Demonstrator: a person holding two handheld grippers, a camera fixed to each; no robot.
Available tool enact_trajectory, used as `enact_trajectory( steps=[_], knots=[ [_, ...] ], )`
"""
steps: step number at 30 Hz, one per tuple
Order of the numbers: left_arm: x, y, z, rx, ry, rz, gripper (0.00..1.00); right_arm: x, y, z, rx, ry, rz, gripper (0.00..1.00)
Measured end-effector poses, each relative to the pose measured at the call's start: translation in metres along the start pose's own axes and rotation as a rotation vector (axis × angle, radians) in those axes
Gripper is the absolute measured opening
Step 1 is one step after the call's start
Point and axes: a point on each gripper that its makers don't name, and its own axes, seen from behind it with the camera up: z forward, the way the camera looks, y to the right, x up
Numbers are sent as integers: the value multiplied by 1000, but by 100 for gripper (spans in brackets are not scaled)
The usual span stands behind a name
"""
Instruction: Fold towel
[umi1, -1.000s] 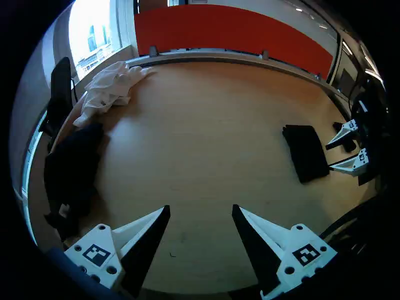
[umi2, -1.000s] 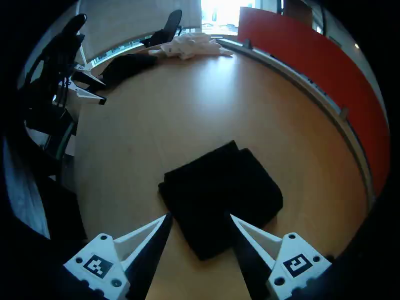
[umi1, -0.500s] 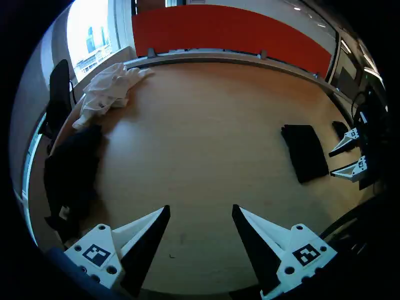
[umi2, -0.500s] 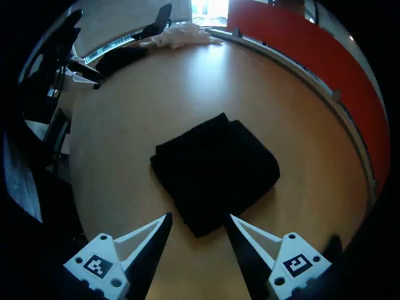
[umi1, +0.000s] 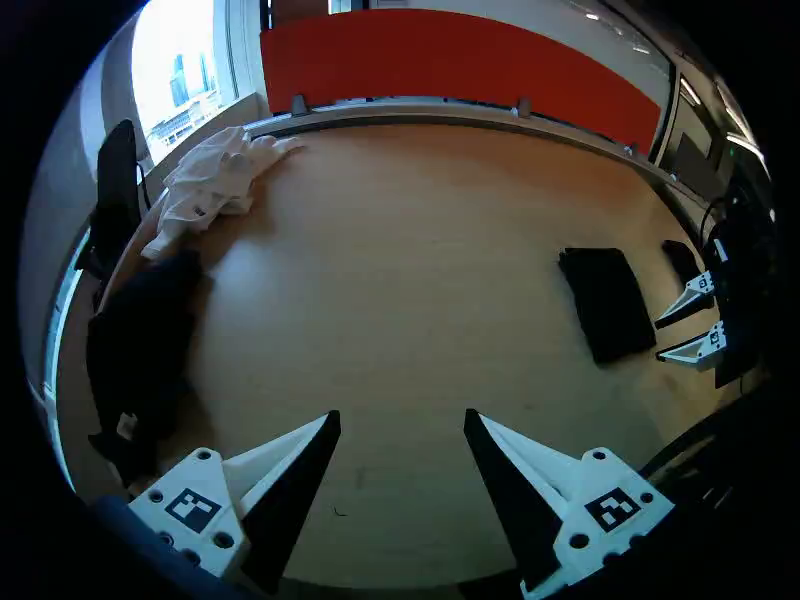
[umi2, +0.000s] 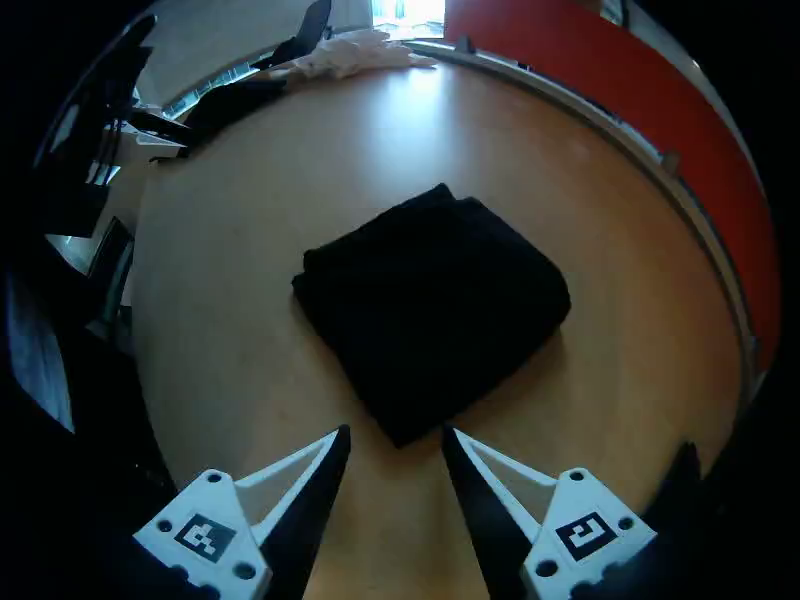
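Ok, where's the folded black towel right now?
In the right gripper view the folded black towel lies on the wooden table, its near corner just ahead of the right gripper.

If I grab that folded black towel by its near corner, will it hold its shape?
Probably not: the black towel is soft, layered cloth, so it would likely droop and unfold. Pushed on the smooth wooden table, it would probably slide or bunch.

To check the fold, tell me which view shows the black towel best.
The right gripper view: the black towel lies large and whole just ahead of the right gripper. The left gripper view shows it small and far off.
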Motion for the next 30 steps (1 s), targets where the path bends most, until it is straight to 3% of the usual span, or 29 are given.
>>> enact_trajectory(
  steps=[7, 12, 20, 30],
  knots=[
    [0, 2, 1, -2, -2, 1, 92, -4, 3, 3, -10, -10, 30, 50],
    [0, 2, 1, -2, -1, 0, 92, -6, 4, 7, -14, -15, 48, 45],
    [-1, 0, 1, -1, -4, -1, 92, -6, 4, 12, -21, -15, 58, 25],
    [-1, 1, 2, -1, -4, 0, 92, -6, 6, 10, -33, -8, 64, 8]
  ],
)
